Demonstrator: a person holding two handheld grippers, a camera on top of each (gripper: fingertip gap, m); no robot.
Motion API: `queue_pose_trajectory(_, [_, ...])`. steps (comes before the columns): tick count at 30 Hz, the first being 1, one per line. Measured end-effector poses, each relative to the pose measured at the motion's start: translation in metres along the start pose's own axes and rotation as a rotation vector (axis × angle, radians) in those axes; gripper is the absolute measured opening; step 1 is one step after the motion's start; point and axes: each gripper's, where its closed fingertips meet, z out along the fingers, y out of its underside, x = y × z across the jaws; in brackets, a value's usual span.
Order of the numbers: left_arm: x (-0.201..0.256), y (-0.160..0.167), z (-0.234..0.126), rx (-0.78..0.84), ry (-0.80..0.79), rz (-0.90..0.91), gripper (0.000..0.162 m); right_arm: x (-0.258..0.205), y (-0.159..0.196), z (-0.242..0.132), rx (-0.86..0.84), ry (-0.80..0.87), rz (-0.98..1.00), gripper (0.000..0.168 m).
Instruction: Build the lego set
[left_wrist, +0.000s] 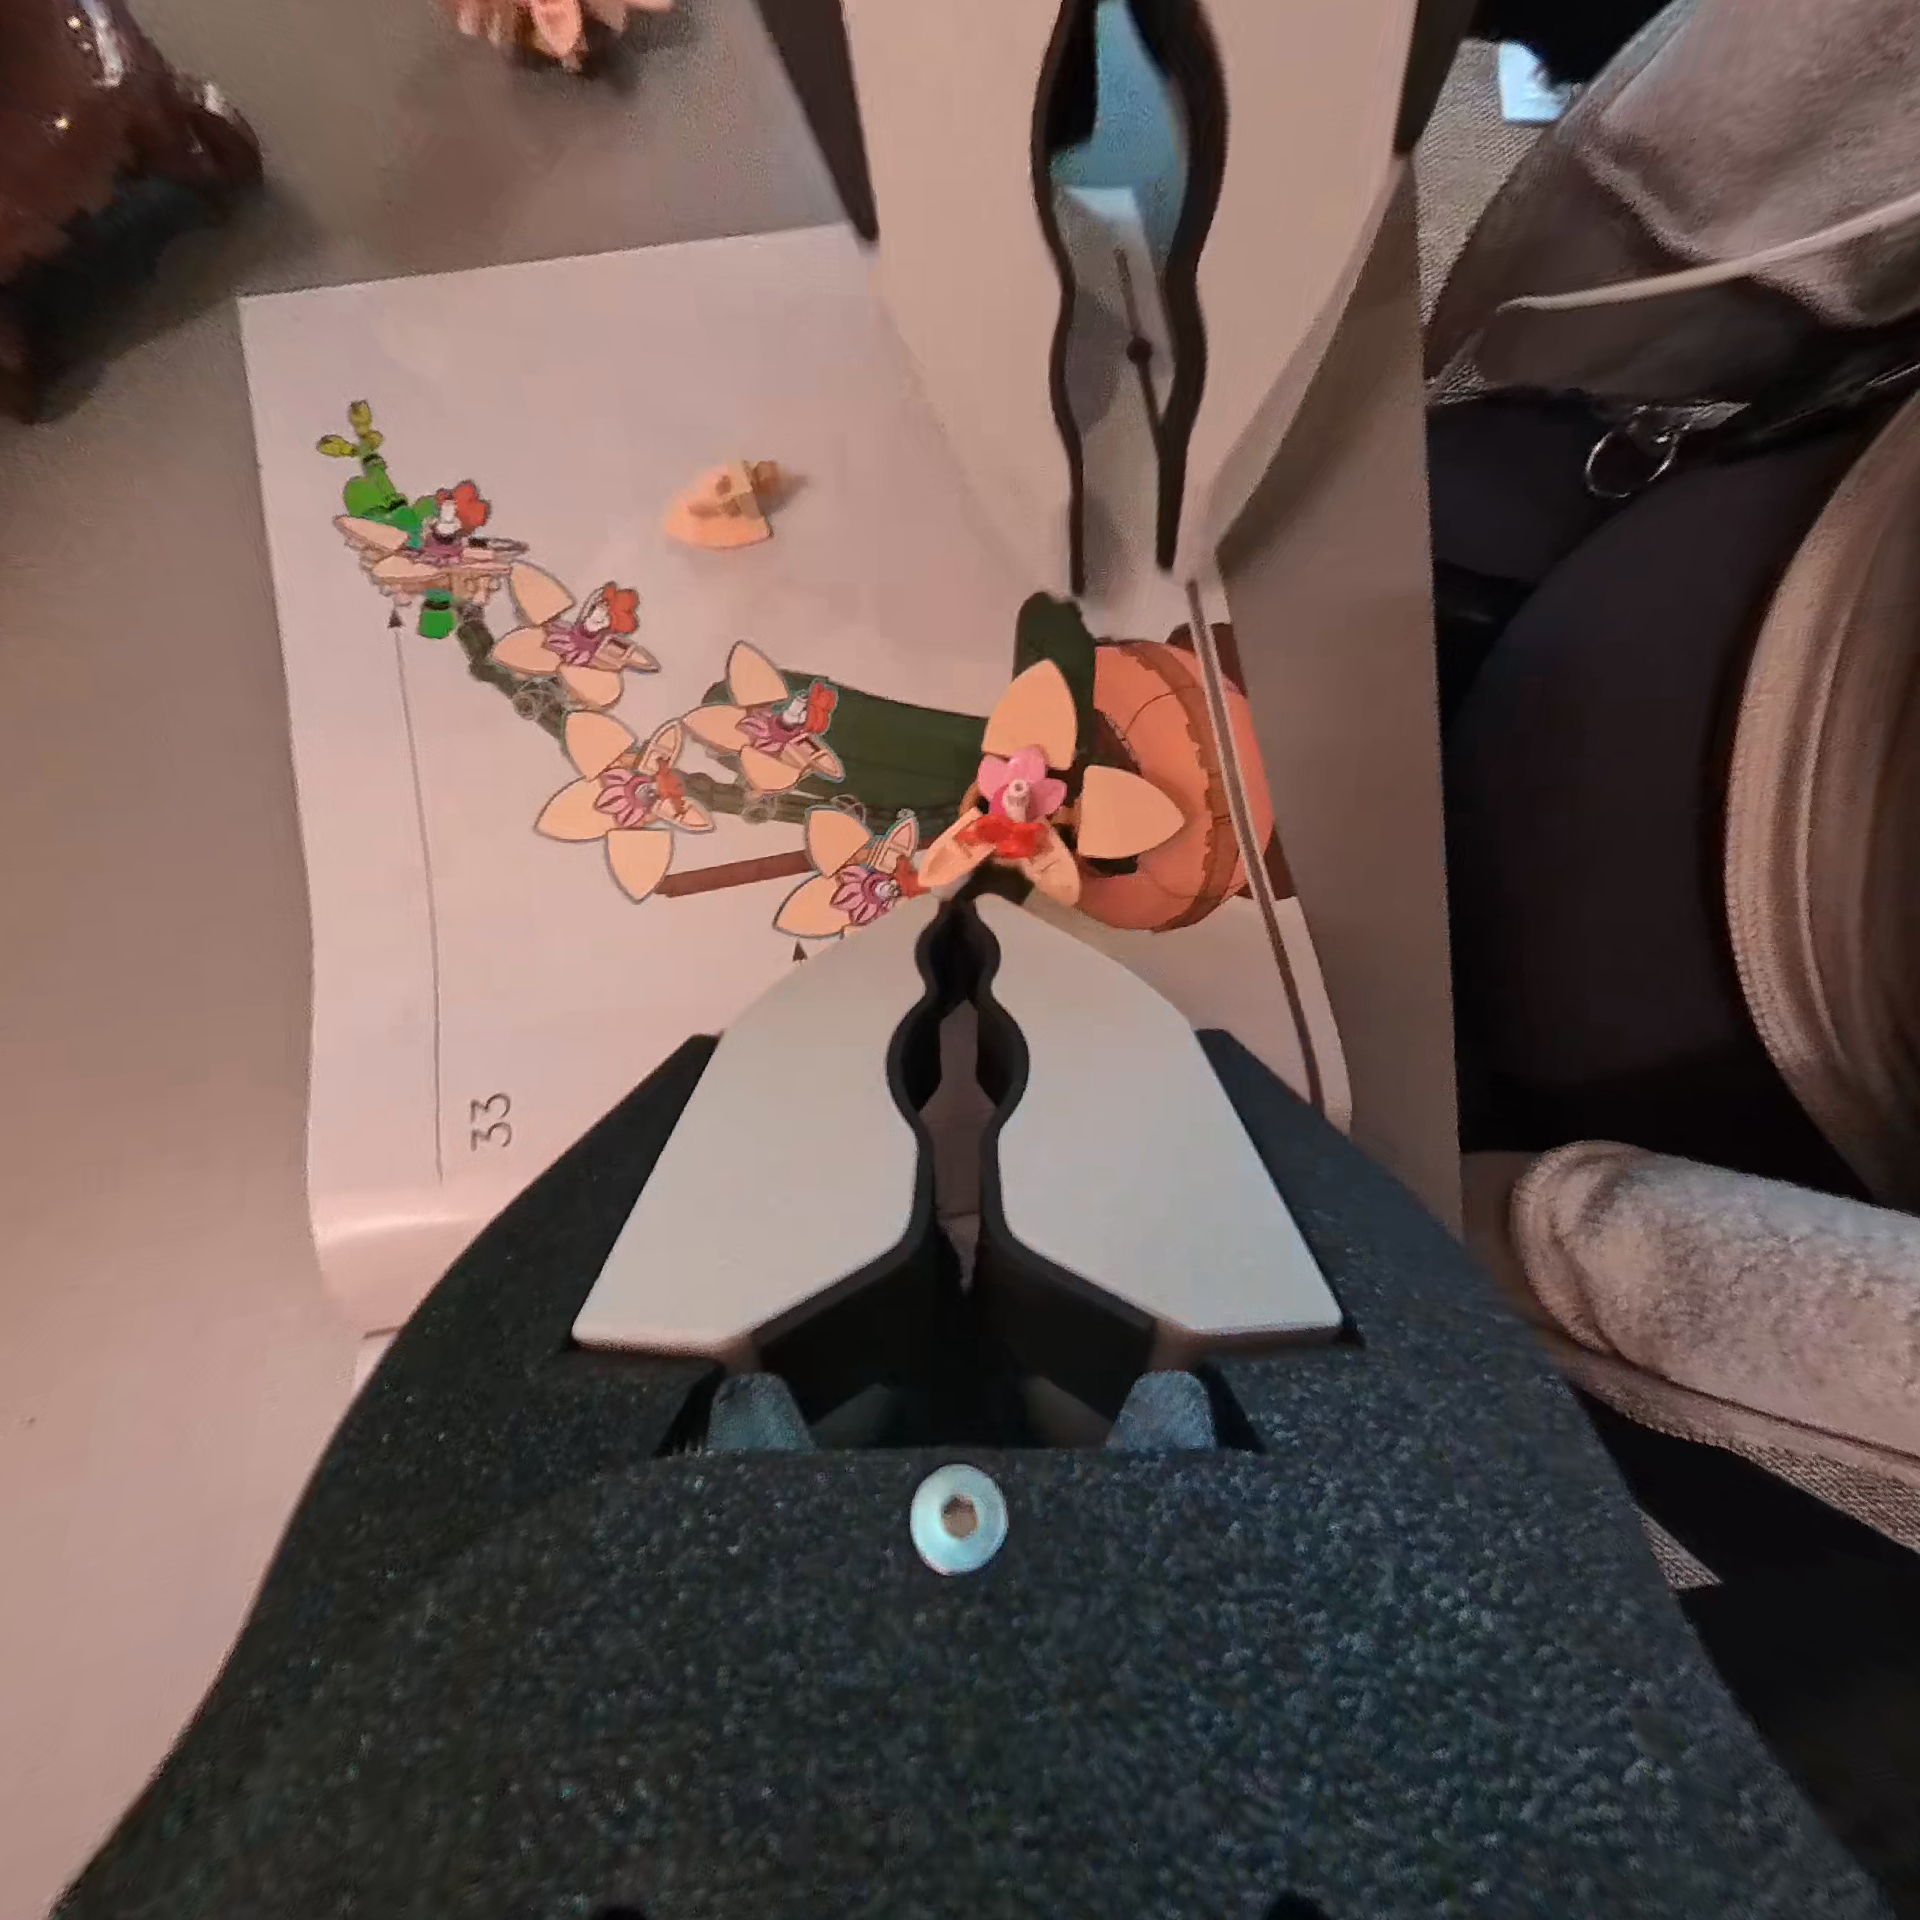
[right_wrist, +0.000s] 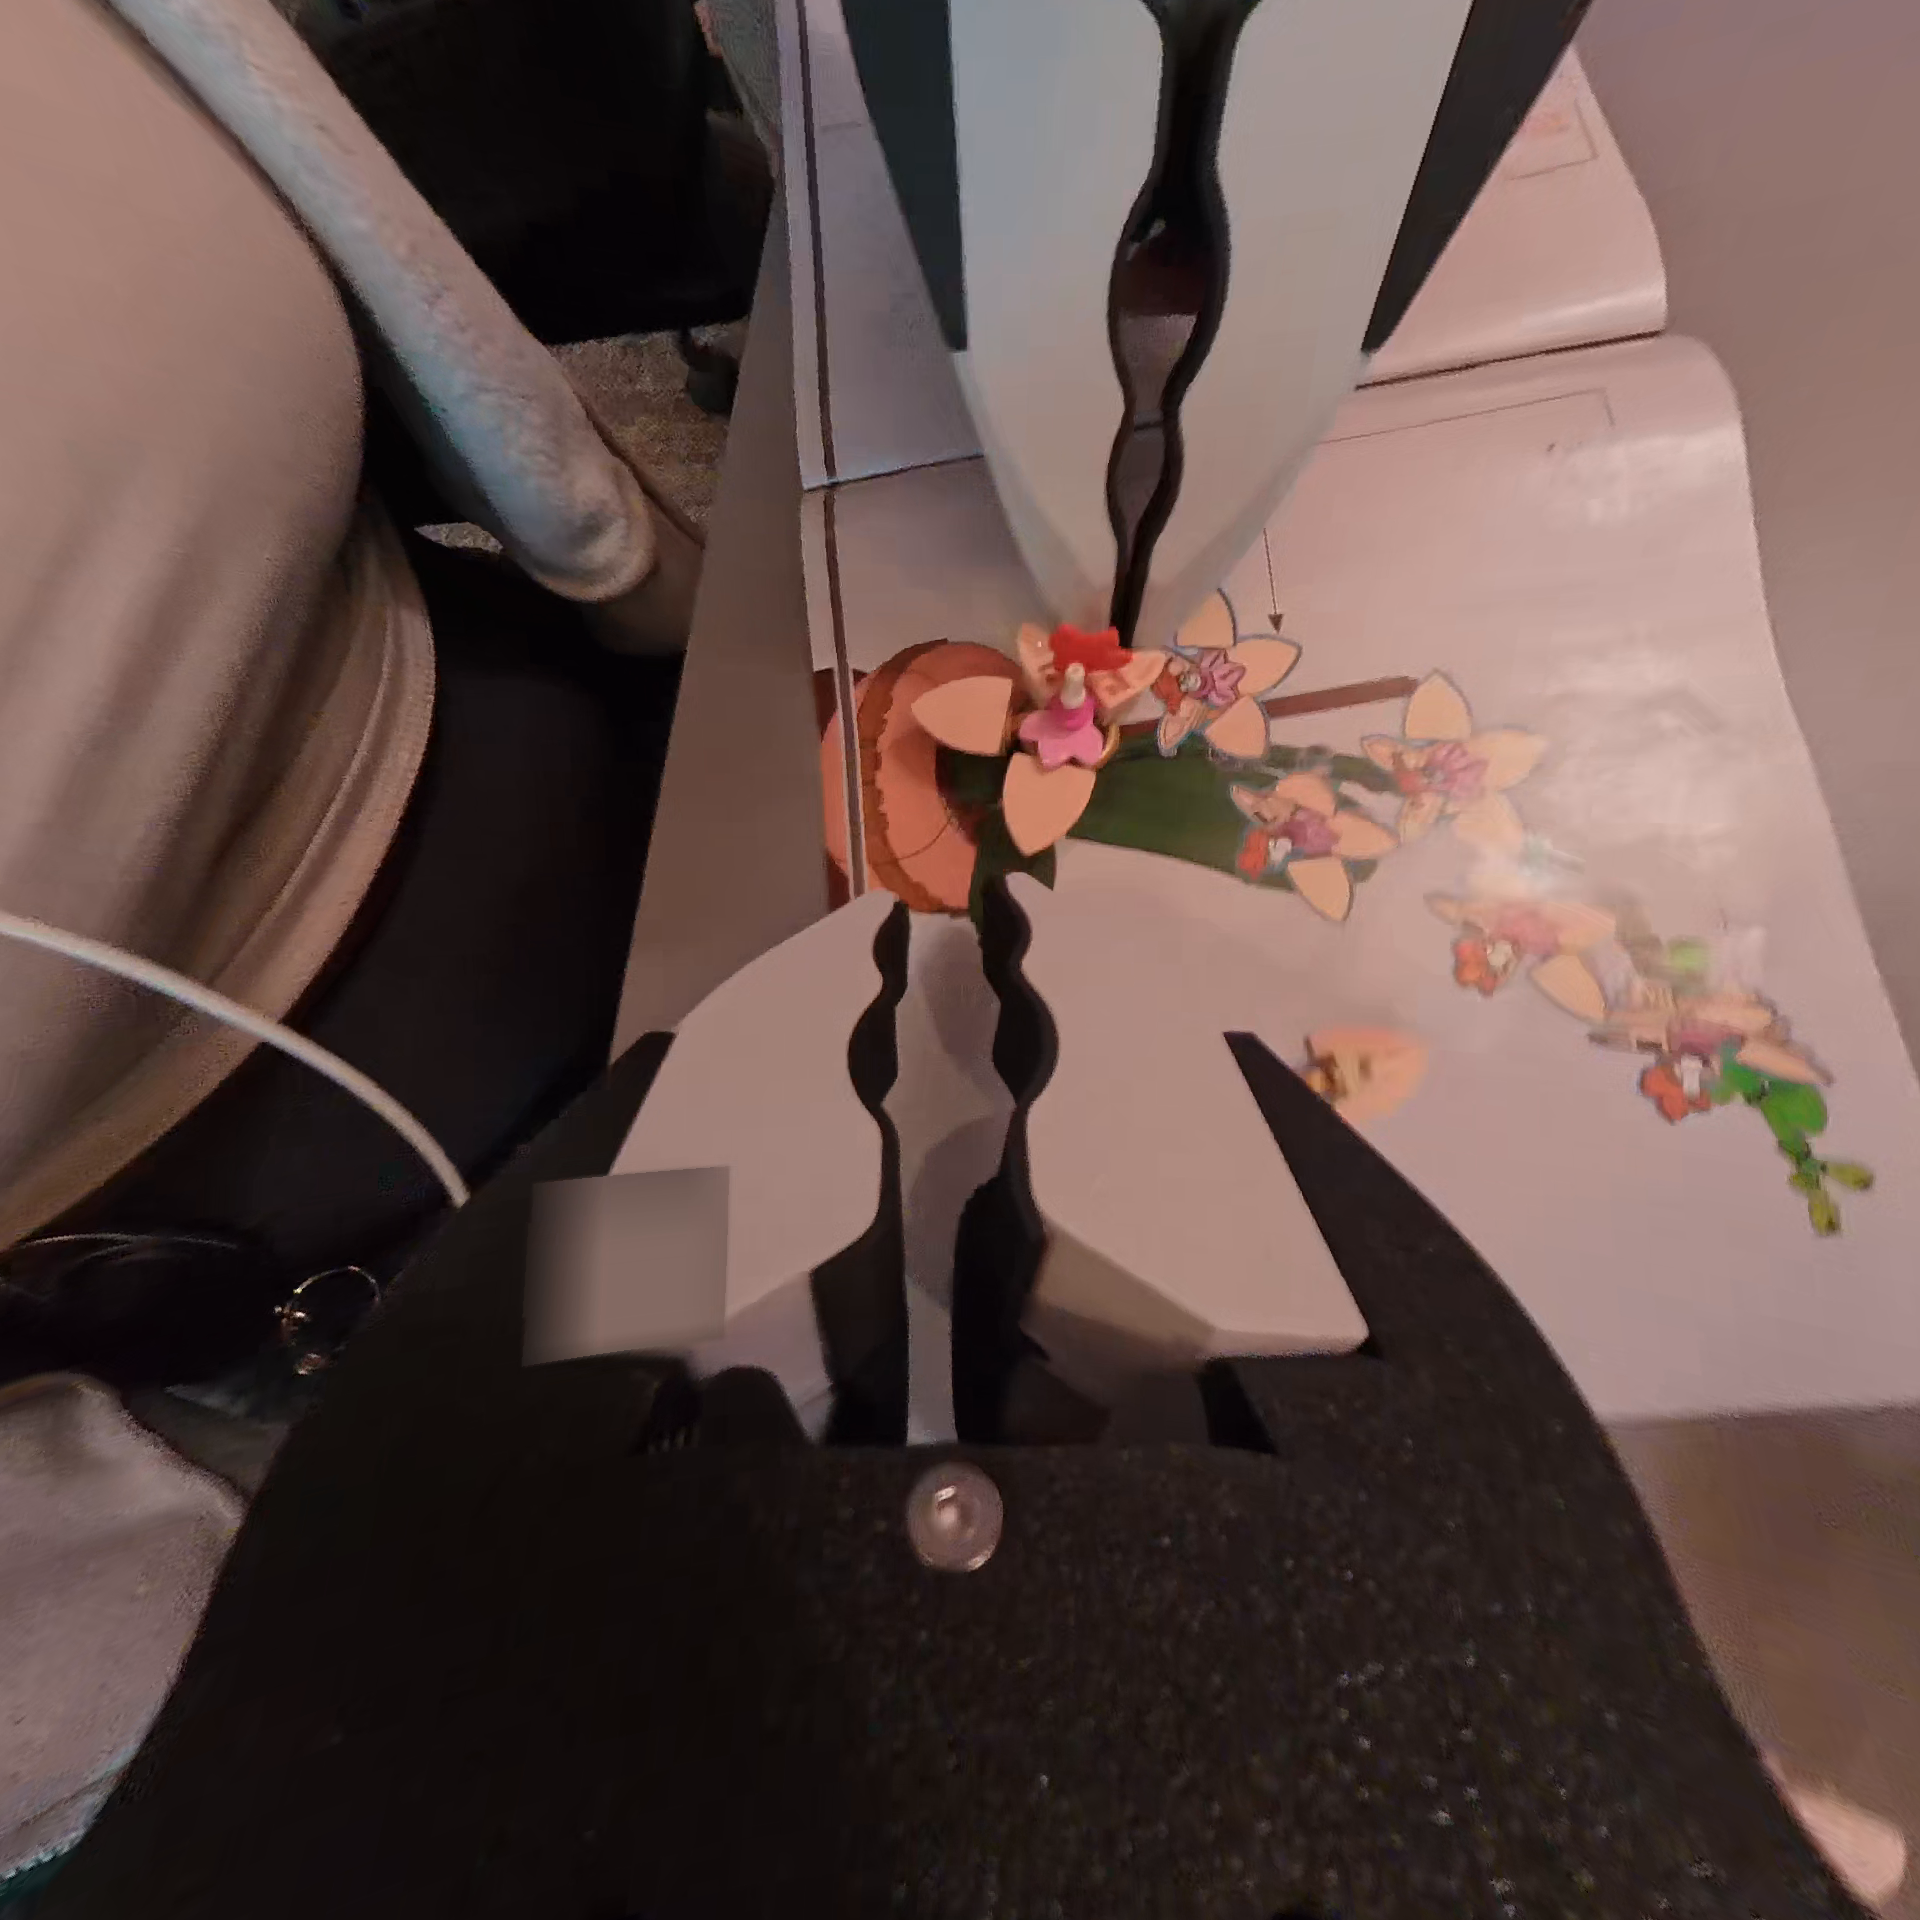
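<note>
A small lego flower (left_wrist: 1039, 790) with peach petals, a pink centre and a red piece is held above the open instruction booklet (left_wrist: 623, 364). My left gripper (left_wrist: 961, 906) is shut on its lower edge. The flower also shows in the right wrist view (right_wrist: 1044, 748), with the left gripper (right_wrist: 1120, 621) coming in from the top. My right gripper (right_wrist: 940, 920) has its jaws a little apart and empty, with its tips just short of the flower's near petal. It enters the left wrist view from the top (left_wrist: 1122, 577). A loose peach petal piece (left_wrist: 722, 509) lies on the page (right_wrist: 1361, 1070).
The booklet page (right_wrist: 1455, 1299) shows a printed flower stem and pot. A dark brown object (left_wrist: 94, 187) stands at the far left, and peach lego pieces (left_wrist: 561, 26) lie at the top edge. A person's sleeve (left_wrist: 1714, 1278) and lap are at the table's edge. Some 6 centimeters of space lies between my two pairs of fingers.
</note>
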Motion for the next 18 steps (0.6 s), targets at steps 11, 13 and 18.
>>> queue_pose_trajectory(11, [-0.02,-0.023,-0.053,0.323,-0.351,-0.105,0.004,0.065,0.019,-0.025,-0.045,0.339,0.248,0.027])
queue_pose_trajectory(13, [-0.024,-0.028,-0.064,0.392,-0.434,-0.101,0.004,0.069,0.023,-0.022,-0.072,0.371,0.254,0.022])
queue_pose_trajectory(18, [-0.024,-0.051,-0.08,0.64,-0.53,-0.096,0.008,0.068,0.012,-0.021,0.1,0.32,0.338,0.007])
